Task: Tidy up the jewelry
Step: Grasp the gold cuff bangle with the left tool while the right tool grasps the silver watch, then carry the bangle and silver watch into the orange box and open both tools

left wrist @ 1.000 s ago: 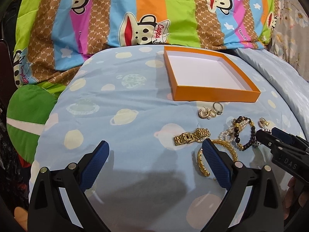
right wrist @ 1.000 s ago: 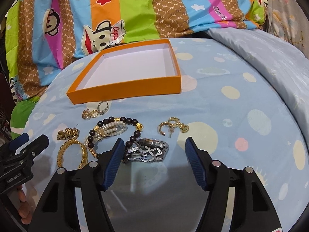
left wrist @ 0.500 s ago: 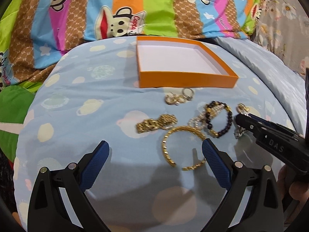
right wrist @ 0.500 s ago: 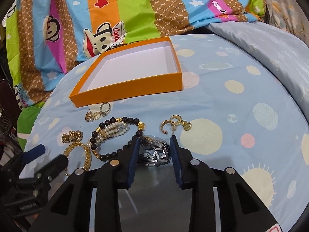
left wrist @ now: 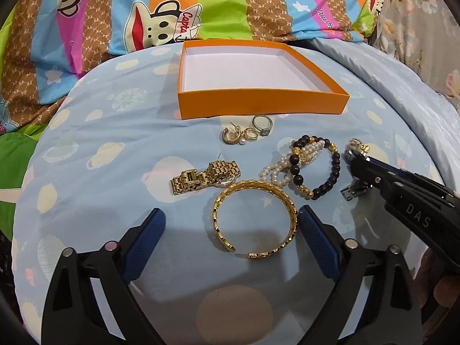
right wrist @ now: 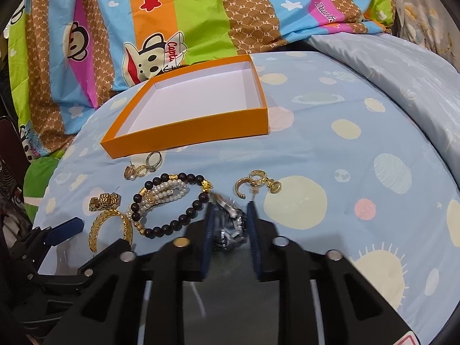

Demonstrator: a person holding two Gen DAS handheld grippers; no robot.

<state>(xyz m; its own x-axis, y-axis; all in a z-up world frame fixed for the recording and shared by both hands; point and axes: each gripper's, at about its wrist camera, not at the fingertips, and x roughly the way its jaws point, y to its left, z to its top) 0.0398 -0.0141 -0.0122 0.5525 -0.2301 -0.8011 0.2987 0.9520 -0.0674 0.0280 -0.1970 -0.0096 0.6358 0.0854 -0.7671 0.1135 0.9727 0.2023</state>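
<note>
Silver watch [right wrist: 230,224] now clamped between the right gripper [right wrist: 228,224] jaws; 1 s ago they stood wide either side of it, at 0.5 s nearly closed. It's blurred, prob just lifting off the bed [right wrist: 330,143]. So 1st pick is done; next is the carry to the orange box [right wrist: 184,125], empty, just beyond the rings [left wrist: 247,135]. Left gripper [left wrist: 230,225] jaws spread wide, holding nothing, and it has moved up to the gold bangle [left wrist: 256,218], likely the next pick.
</note>
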